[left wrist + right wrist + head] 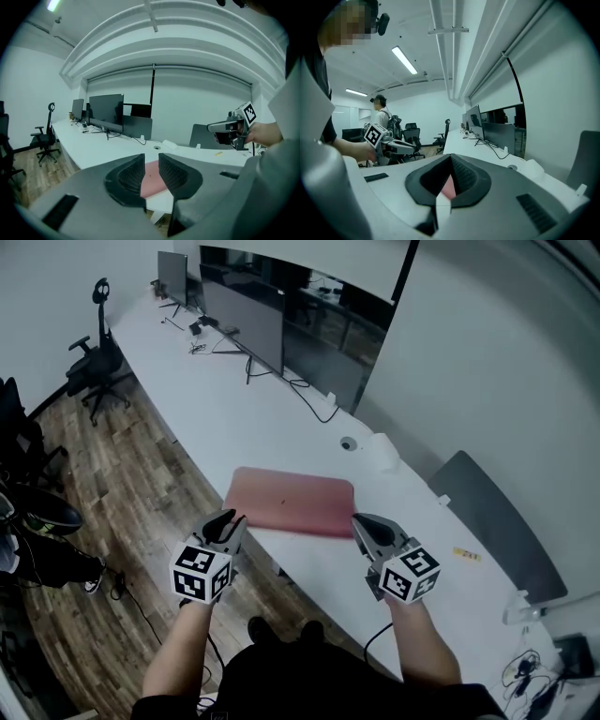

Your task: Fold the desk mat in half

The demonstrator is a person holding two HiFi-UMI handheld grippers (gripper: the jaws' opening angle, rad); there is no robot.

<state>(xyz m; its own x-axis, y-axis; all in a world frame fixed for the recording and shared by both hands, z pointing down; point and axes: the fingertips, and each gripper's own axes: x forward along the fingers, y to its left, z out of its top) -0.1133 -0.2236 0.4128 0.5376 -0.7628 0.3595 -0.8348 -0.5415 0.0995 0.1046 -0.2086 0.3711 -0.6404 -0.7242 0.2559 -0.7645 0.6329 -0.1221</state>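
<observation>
The pink desk mat (292, 501) lies flat on the long white desk (234, 418), close to its front edge. It also shows between the jaws in the left gripper view (152, 183) and as a pink sliver in the right gripper view (448, 187). My left gripper (232, 519) hovers off the mat's near left corner, its jaws apart with nothing between them (151, 159). My right gripper (361, 524) hangs by the mat's near right corner, its jaws closed tip to tip and empty (450, 161). Neither gripper touches the mat.
Monitors (244, 315) and cables stand further back on the desk. A white object (382, 451) and a cable hole (348, 443) lie behind the mat. A grey chair back (497, 521) is at the right, an office chair (94, 362) on the wooden floor at the left. A person (383, 117) stands far off.
</observation>
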